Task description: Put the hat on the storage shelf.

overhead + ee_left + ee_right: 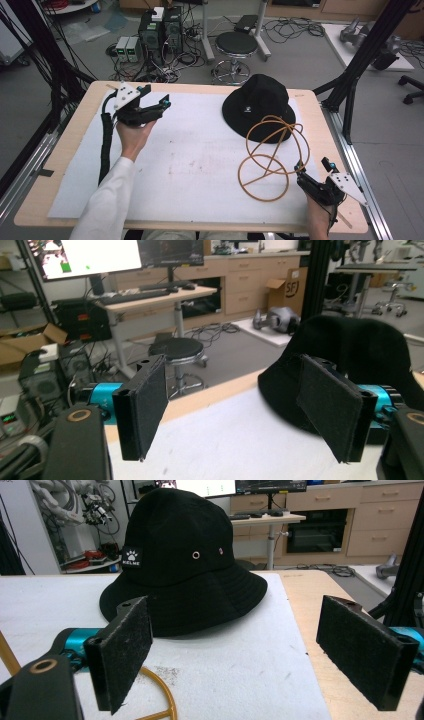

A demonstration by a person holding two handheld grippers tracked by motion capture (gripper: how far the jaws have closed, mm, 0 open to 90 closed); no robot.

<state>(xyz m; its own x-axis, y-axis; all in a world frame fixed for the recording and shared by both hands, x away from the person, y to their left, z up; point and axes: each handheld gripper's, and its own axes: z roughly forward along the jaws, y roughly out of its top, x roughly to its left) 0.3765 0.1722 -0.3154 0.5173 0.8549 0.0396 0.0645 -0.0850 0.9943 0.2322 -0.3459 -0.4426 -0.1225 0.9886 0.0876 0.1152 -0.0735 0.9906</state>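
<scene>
Both my left gripper (161, 106) and right gripper (301, 174) are wide open, empty; hat (260, 107) sits between them with the wire hoop (270, 157) probably leaning on its brim, so grabbing either may drag the other.

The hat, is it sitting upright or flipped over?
Upright. The hat rests on its brim on the white mat, crown up, with its logo patch and eyelets showing on the side.

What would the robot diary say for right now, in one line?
left gripper: open, empty | right gripper: open, beside wire hoop | black hat: on mat, untouched
</scene>
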